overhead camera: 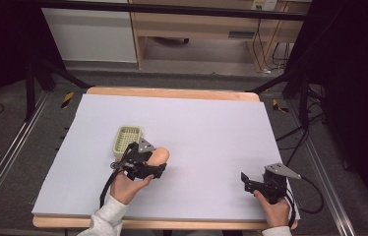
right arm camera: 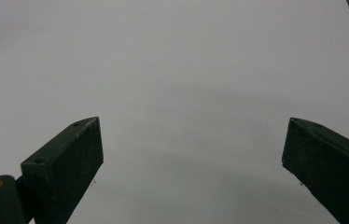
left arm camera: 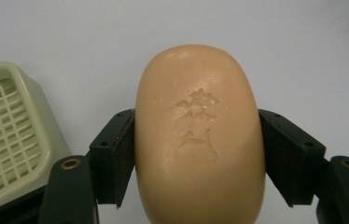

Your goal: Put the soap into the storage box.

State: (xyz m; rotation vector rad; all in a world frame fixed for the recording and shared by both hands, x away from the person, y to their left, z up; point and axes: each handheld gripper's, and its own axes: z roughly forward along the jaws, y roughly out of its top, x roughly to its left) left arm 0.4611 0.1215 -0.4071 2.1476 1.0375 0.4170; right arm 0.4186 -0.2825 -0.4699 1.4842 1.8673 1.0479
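Note:
A peach-coloured oval bar of soap (left arm camera: 199, 135) with an embossed mark sits between the jaws of my left gripper (left arm camera: 196, 158), whose pads press on both its sides. From above, the soap (overhead camera: 159, 156) sticks out of my left gripper (overhead camera: 155, 164) just right of a pale green soap dish (overhead camera: 128, 139) with a grid bottom. The dish (left arm camera: 9, 135) lies to the left in the left gripper view. My right gripper (overhead camera: 249, 182) rests near the table's front right. Its jaws (right arm camera: 193, 154) stand wide apart over bare white surface, with nothing between them.
A white sheet (overhead camera: 201, 128) covers the wooden table (overhead camera: 172, 92). A cable (overhead camera: 315, 196) trails off the right gripper past the table's right edge. Dark frame legs and wooden furniture stand beyond the far edge.

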